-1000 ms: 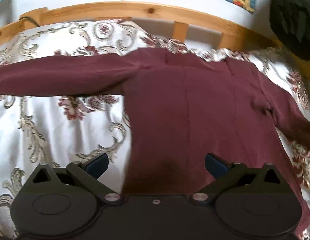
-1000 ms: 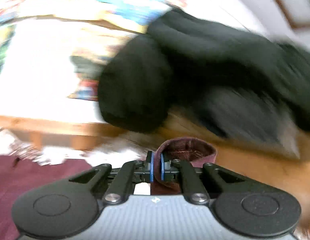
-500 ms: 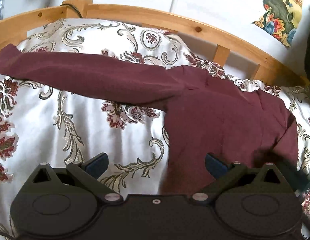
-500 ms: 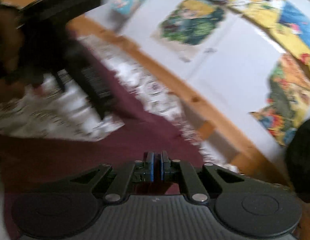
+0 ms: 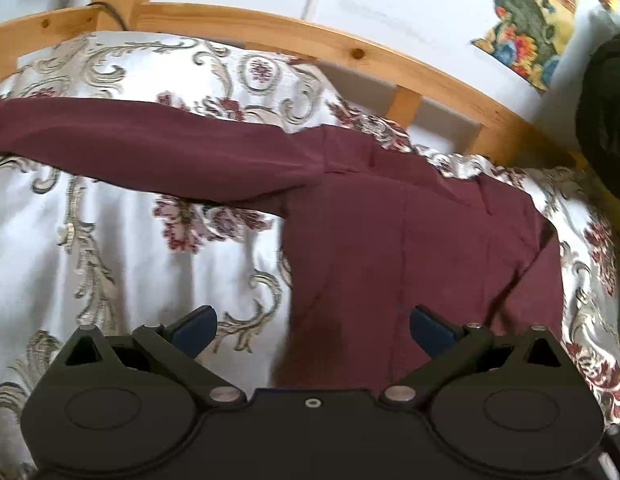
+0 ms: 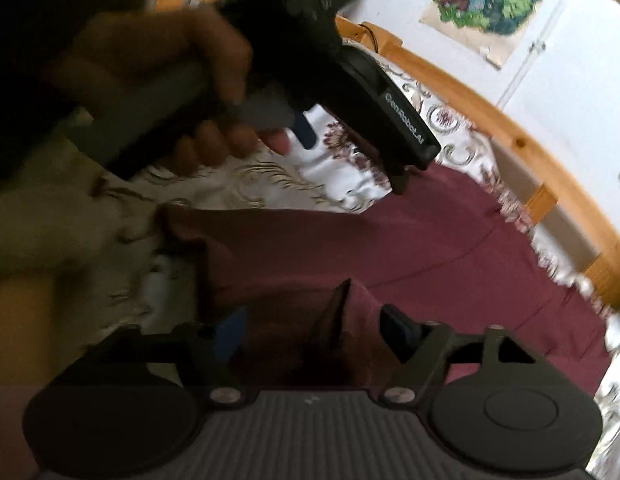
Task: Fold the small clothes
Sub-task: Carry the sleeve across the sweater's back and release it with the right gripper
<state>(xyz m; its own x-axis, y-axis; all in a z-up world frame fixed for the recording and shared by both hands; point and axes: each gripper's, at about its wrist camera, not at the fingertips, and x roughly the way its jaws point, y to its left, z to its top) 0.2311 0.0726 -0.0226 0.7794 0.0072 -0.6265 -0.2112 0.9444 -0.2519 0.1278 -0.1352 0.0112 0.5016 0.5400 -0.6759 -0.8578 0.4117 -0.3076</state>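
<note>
A maroon long-sleeved top (image 5: 409, 240) lies flat on the floral bedspread (image 5: 122, 248). Its left sleeve (image 5: 150, 152) stretches out to the left; its right sleeve is folded in over the body. My left gripper (image 5: 311, 326) is open and empty above the top's left edge. My right gripper (image 6: 313, 332) is open just above the folded sleeve end (image 6: 341, 308), which lies on the top (image 6: 449, 248) between the fingers. The left gripper (image 6: 349, 92), held in a hand, shows in the right wrist view.
A wooden bed rail (image 5: 294, 36) curves along the far side below a white wall with colourful posters (image 5: 529, 28). A dark bulky object (image 5: 605, 112) sits at the far right. The bedspread (image 6: 250, 180) shows left of the top.
My right gripper carried the right sleeve over the body and has opened, releasing it. My left gripper stayed open and shifted slightly.
</note>
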